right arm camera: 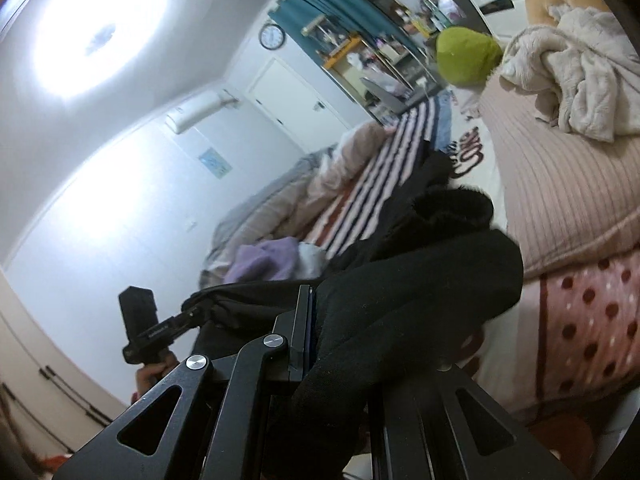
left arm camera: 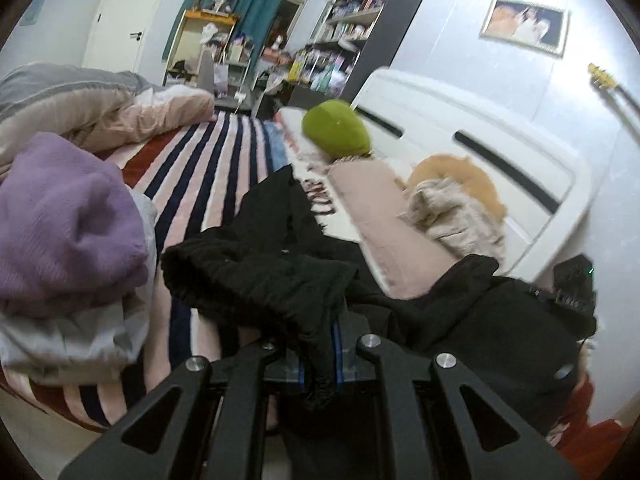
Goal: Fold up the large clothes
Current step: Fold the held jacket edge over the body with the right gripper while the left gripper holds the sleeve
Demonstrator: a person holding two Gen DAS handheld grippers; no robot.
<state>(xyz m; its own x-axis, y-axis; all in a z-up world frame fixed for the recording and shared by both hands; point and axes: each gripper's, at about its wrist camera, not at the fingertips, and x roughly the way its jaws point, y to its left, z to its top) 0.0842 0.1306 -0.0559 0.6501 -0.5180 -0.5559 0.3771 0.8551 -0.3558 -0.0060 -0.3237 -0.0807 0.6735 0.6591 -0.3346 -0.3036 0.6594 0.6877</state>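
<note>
Gripping one black garment (left arm camera: 280, 276) in both clamped grippers, left gripper (left arm camera: 318, 354) and right gripper (right arm camera: 316, 332), you face open striped bedspread (left arm camera: 208, 168) between two pink pillows.

Two wrist views over one bed, seen from the pillow end.

The left view is taken from just above the striped bed (left arm camera: 208, 168), faced along it toward the shelves (left arm camera: 360, 20) beyond the bed, with the headboard (left arm camera: 460, 128) at its right; the black garment (left arm camera: 280, 276) is seen very close, draped over the lens foreground. The right view is rolled steeply, so that the bed (right arm camera: 384, 168) runs diagonally and the ceiling lamp (right arm camera: 100, 28) is taken in above it. Shared by both are the bed, the garment (right arm camera: 420, 300), the green cushion (left arm camera: 336, 128) (right arm camera: 466, 58) and the purple heap (left arm camera: 64, 220) (right arm camera: 266, 260) on the bed.
</note>
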